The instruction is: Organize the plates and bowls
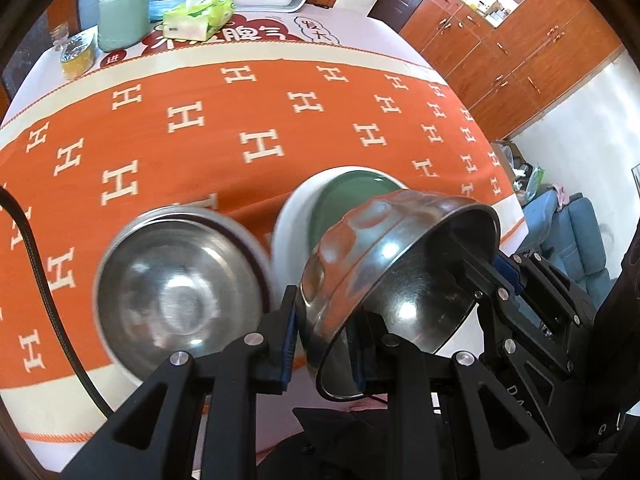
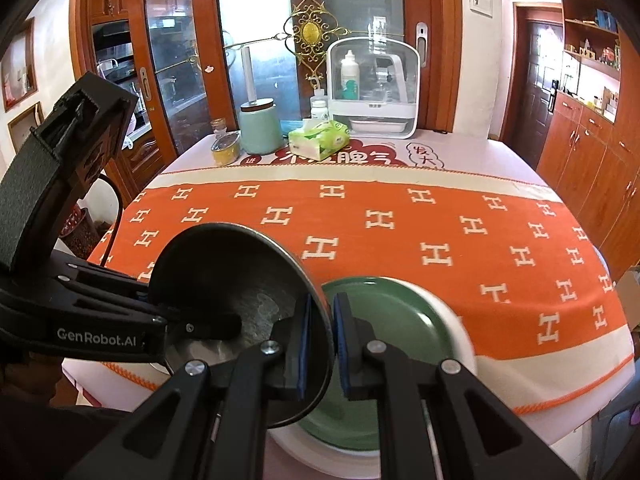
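Steel bowl (image 1: 400, 280) tilted, mouth facing right, both jaws clamping its rim

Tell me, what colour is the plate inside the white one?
Green plate, clearest in the right wrist view.

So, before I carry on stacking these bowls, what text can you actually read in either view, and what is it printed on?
"GenRobot.AI": white lettering on the left gripper body, right wrist view.
"DA" and "G": partial letters on the right gripper body, left wrist view; the rest is cut off.
"H": repeated white letter on the orange tablecloth.
"发大" and "进": on the printed mat; its large red characters are partly hidden.
Tissue pack, bottles: too small.
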The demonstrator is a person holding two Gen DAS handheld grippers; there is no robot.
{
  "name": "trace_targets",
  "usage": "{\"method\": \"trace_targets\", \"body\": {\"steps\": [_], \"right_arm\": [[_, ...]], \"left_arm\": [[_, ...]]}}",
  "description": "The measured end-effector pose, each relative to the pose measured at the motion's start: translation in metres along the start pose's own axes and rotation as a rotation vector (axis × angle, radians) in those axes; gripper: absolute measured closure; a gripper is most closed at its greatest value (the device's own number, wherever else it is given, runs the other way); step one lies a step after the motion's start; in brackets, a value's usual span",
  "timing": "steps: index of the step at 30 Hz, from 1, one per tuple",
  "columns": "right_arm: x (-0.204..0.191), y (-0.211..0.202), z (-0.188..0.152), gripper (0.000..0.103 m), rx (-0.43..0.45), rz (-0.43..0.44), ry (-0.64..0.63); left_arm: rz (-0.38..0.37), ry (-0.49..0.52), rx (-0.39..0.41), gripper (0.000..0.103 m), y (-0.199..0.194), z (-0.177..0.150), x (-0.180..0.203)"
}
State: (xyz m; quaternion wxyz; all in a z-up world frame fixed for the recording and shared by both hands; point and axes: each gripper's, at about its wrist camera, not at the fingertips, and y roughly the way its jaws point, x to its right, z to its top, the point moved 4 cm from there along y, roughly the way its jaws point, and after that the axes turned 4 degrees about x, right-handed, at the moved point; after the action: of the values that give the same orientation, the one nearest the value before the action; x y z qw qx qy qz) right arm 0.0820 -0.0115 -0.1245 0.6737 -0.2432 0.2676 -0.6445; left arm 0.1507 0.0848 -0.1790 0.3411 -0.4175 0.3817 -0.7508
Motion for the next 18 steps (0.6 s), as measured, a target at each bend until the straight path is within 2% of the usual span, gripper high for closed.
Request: {"method": "trace_targets", "body": {"steps": [10,18], "right_arm": [[-0.042,0.029,-0.005,0.091,-0.057,0.011,0.001],[-0.064,0.051,-0.003,0.088,-0.094,0.036,-0.015]], "left_arm": [[0.012,-0.016,-0.050,0.083,0.002,0.000,-0.052],[0.017,-0.050,-0.068,0.082,0.002,-0.001,-0.079]]}}
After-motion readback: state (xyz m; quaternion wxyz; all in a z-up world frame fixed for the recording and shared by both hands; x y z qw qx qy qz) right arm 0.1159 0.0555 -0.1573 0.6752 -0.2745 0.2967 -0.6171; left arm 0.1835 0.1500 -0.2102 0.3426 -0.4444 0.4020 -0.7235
